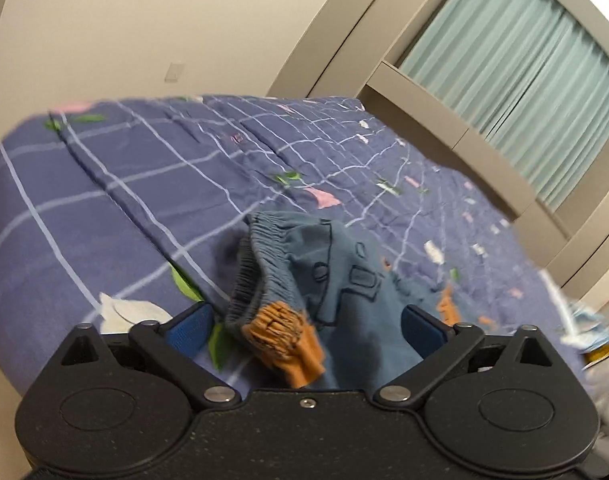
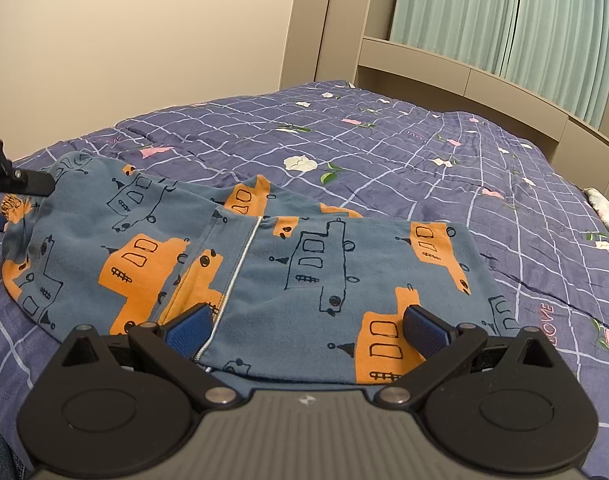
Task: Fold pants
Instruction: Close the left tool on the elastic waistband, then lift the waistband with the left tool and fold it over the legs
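The blue pants [image 2: 288,264], printed with orange and outlined trucks, lie spread across the bed. Their gathered elastic waistband [image 1: 264,276], with an orange ribbed patch, sits bunched between the wide-apart blue pads of my left gripper [image 1: 304,326]. The pads do not press on it. In the right wrist view the left gripper [image 2: 14,202] shows at the pants' far left end. My right gripper [image 2: 308,330] stands open low over the near edge of the pants, beside a white seam [image 2: 240,264], with cloth under its fingers but nothing pinched.
The bed is covered by a purple quilt [image 2: 404,152] with a white grid and flower prints. A beige headboard shelf [image 2: 444,68] and pale green curtains [image 2: 504,20] lie behind. A white cloth [image 2: 608,208] lies at the bed's right edge. A plain wall stands at the left.
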Demonstrator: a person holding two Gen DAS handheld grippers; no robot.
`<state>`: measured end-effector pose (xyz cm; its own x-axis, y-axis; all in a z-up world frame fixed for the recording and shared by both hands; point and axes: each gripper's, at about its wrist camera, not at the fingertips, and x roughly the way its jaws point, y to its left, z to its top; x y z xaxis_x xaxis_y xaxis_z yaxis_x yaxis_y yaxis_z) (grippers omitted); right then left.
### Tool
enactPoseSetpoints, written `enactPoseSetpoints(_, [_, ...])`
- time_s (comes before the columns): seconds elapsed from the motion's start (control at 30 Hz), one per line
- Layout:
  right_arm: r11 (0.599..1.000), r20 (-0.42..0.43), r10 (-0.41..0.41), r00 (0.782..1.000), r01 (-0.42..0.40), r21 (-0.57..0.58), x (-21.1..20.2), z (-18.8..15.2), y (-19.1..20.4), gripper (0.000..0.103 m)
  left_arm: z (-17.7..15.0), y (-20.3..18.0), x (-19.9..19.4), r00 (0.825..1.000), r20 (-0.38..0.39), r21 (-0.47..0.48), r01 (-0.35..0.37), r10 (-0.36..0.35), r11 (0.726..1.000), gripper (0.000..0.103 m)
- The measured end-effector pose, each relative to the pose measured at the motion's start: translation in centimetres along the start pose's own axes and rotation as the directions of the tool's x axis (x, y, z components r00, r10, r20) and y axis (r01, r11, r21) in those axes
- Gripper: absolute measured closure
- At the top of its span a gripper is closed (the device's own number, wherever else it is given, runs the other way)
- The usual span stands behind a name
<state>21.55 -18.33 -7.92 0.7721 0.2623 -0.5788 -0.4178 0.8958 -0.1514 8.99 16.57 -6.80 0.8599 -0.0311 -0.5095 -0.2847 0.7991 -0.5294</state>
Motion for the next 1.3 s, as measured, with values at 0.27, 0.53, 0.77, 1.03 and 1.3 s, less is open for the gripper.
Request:
enactPoseSetpoints(0.27, [1.0, 0.003, 0.0, 1.0, 0.0, 0.001, 0.0, -0.1, 0.0, 0.0, -0.6, 0.5, -0.2, 0.997, 0.011, -0.112, -0.077, 0.078, 0.991, 0.064])
enactPoseSetpoints(0.53, [1.0, 0.005, -0.002, 1.0, 0.002, 0.002, 0.0, -0.1, 0.0, 0.0, -0.4, -2.9, -1.5, 0.987, 0.097, 0.036, -0.132, 0.128, 0.991, 0.085])
enactPoseSetpoints(0.77, [1.0, 0.005, 0.0, 1.0, 0.0, 0.006, -0.1, 0.0, 0.0, 0.0, 0.0, -7.9, -3.5, 0.98, 0.195, 0.24, -0.082, 0.035, 0.967, 0.086])
enactPoseSetpoints(1.03, [0.999, 0.036, -0.046, 0.998, 0.046, 0.012, -1.4, 0.7, -1.0, 0.0, 0.7, -13.5, -4.2, 0.972, 0.187, 0.36, 0.069, -0.145, 0.93, 0.087])
enactPoseSetpoints(1.3, [0.981, 0.059, -0.194, 0.979, 0.193, 0.019, -4.0, 0.0, -4.7, 0.0, -0.1, -20.8, -2.4, 0.945, 0.078, 0.495, 0.24, -0.318, 0.835, 0.088])
